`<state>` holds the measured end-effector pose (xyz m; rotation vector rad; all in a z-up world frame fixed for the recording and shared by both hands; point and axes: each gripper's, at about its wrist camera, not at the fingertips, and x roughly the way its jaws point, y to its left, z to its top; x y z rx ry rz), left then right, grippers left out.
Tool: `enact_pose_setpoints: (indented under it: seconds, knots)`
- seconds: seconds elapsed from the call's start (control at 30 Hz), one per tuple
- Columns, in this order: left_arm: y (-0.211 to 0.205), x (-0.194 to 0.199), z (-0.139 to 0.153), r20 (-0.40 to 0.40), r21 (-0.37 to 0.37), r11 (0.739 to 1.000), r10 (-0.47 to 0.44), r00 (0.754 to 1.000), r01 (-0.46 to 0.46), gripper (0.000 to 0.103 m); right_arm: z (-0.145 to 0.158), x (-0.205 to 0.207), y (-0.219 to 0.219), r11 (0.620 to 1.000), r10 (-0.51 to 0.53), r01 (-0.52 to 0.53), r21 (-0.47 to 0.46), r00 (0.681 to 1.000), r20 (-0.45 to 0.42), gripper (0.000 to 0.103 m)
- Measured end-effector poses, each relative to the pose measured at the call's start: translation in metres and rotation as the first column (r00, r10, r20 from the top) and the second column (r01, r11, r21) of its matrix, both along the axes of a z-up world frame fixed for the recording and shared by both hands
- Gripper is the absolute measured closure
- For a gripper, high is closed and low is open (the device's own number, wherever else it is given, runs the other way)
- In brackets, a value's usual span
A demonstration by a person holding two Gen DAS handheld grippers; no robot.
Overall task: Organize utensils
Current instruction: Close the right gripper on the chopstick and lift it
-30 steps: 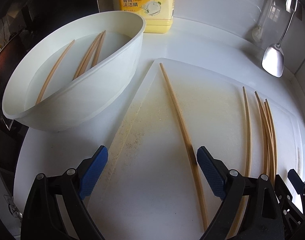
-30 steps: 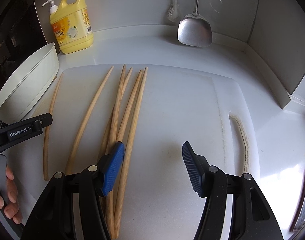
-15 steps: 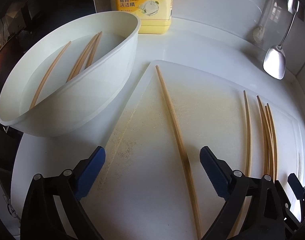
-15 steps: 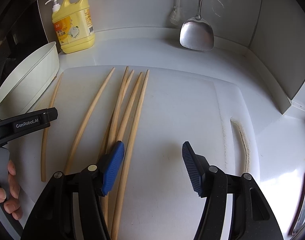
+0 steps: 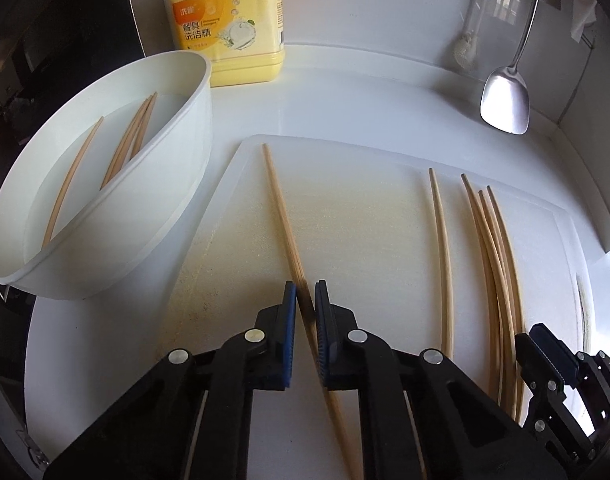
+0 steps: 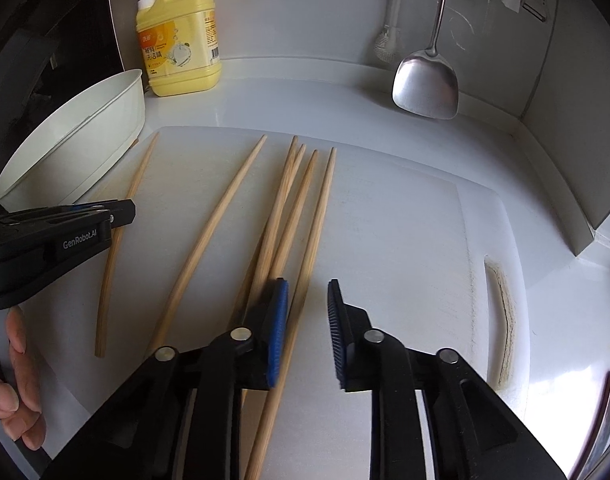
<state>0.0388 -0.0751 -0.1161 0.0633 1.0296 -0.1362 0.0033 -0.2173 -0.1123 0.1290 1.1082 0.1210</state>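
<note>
Several long wooden chopsticks lie on a white cutting board (image 5: pixel 365 208). My left gripper (image 5: pixel 304 304) is shut on the leftmost chopstick (image 5: pixel 281 208), which still rests on the board. A single chopstick (image 5: pixel 441 248) and a bundle of several (image 5: pixel 493 248) lie to its right. My right gripper (image 6: pixel 305 312) is part open over the rightmost chopstick (image 6: pixel 317 216) of the bundle, gripping nothing. A white bowl (image 5: pixel 173 208) at the left holds several chopsticks (image 5: pixel 133 136).
A yellow dish-soap bottle (image 5: pixel 229 20) stands behind the bowl. A steel spatula (image 5: pixel 505 96) and a brush (image 6: pixel 387 40) hang at the back wall. The board's handle slot (image 6: pixel 501 316) is at its right. A raised white ledge borders the counter on the right.
My left gripper has moved right and closed on the leftmost chopstick. My right gripper has narrowed its opening around the rightmost chopstick of the bundle.
</note>
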Motion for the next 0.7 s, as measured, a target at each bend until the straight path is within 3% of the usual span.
enact_pose_setpoints:
  seconds: [0.43,0.7]
  knots:
    - [0.006,-0.007,0.003,-0.06,-0.061,0.996,-0.068,0.996,0.065,0.096,0.002,-0.004,-0.017,0.991,-0.07,0.073,0.109,0.997,-0.029,0.097]
    - [0.012,-0.017,0.018,-0.054,-0.096,0.99,-0.106,0.993,0.1,0.096,0.014,-0.011,-0.031,0.982,-0.125,0.127,0.138,0.992,-0.021,0.097]
